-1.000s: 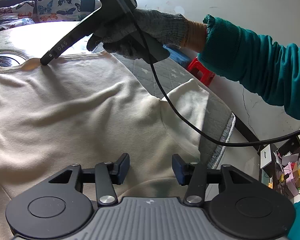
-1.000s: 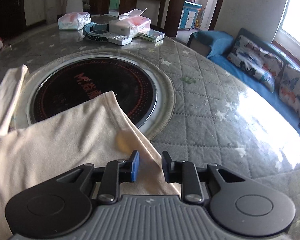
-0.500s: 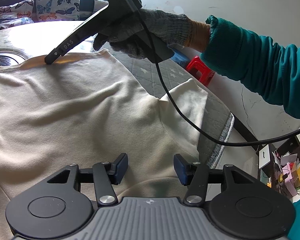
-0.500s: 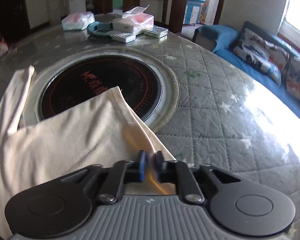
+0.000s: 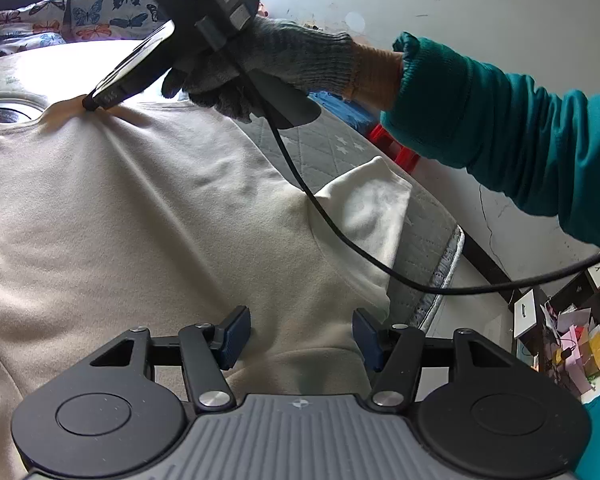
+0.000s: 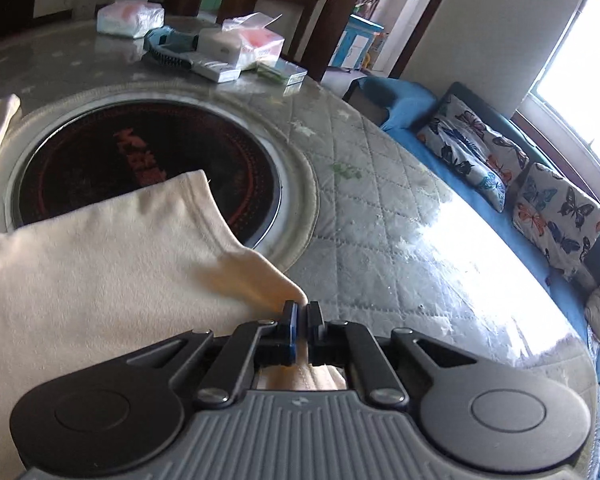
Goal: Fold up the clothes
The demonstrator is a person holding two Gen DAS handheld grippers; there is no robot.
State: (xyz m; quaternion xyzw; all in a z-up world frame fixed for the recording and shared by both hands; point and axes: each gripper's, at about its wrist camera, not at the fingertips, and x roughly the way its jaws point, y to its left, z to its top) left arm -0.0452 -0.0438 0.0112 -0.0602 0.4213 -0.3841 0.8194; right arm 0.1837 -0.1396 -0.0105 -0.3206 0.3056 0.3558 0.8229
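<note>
The right gripper (image 6: pixel 300 312) pinches the hem corner of a cream T-shirt (image 5: pixel 148 216) spread on a quilted round table (image 6: pixel 380 200); the left gripper (image 5: pixel 300 334), jaws opening, hovers empty above its collar

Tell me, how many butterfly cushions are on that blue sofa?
2. One butterfly cushion leans on the blue sofa nearer the doorway; the other cushion sits beside it, under the window. Others may be hidden beyond the picture's edge.
</note>
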